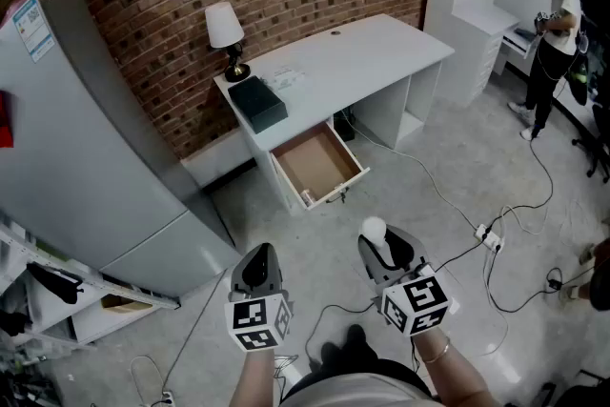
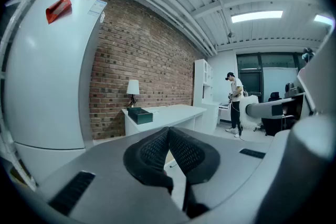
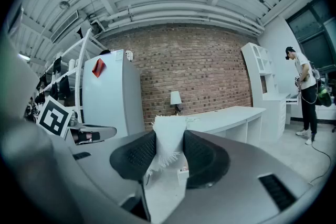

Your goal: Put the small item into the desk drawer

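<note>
My right gripper (image 1: 376,241) is shut on a small white item (image 1: 373,228) with a frayed, cloth-like edge. In the right gripper view the white item (image 3: 169,145) stands up between the two dark pads (image 3: 137,157). My left gripper (image 1: 255,268) is shut with nothing in it; its pads (image 2: 152,150) meet at their tips. Both grippers hang low over the floor, well short of the desk. The white desk (image 1: 362,57) stands against the brick wall. Its drawer (image 1: 351,178) is pulled open and shows a bare brown bottom.
On the desk are a lamp (image 1: 225,29), a dark box (image 1: 257,102) and papers. A large grey fridge (image 1: 86,138) stands at the left. Cables and a power strip (image 1: 488,238) lie on the floor at the right. A person (image 1: 556,24) stands at the far right.
</note>
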`<state>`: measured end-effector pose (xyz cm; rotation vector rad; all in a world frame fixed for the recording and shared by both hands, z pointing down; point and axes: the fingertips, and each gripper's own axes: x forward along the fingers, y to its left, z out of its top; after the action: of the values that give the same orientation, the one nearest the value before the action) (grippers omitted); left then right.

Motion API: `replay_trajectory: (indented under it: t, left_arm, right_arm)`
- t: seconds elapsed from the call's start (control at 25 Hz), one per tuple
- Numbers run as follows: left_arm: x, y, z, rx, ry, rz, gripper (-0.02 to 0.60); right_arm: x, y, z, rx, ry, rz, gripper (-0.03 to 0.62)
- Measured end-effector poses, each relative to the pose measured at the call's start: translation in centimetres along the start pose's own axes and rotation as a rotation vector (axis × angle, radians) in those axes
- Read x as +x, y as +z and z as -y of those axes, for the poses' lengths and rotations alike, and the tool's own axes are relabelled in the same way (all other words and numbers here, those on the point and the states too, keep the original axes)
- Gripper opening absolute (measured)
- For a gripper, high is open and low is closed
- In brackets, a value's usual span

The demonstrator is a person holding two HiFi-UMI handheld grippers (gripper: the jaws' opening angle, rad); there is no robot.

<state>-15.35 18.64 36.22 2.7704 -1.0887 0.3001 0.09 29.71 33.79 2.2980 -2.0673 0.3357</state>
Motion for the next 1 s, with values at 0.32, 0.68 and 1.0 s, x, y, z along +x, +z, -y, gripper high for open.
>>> replay_trajectory:
  t: [0.32, 0.68, 1.0]
  left_arm:
    - [1.4, 0.6, 1.8, 0.014, 0.013, 0.004, 0.021]
    - [2.4, 0.3, 2.6, 0.013, 0.055, -0.003, 0.021]
    - [2.1, 0.7, 2.3, 0.012, 0.121, 0.002, 0.021]
  right_arm:
    - [0.4, 0.4, 1.8, 0.004, 0.044, 0.007, 0.167]
    - [0.4, -1.2, 4.6, 0.061, 0.085, -0.038, 0.17]
    - [0.8, -1.4, 6.0, 0.083, 0.12, -0.057, 0.17]
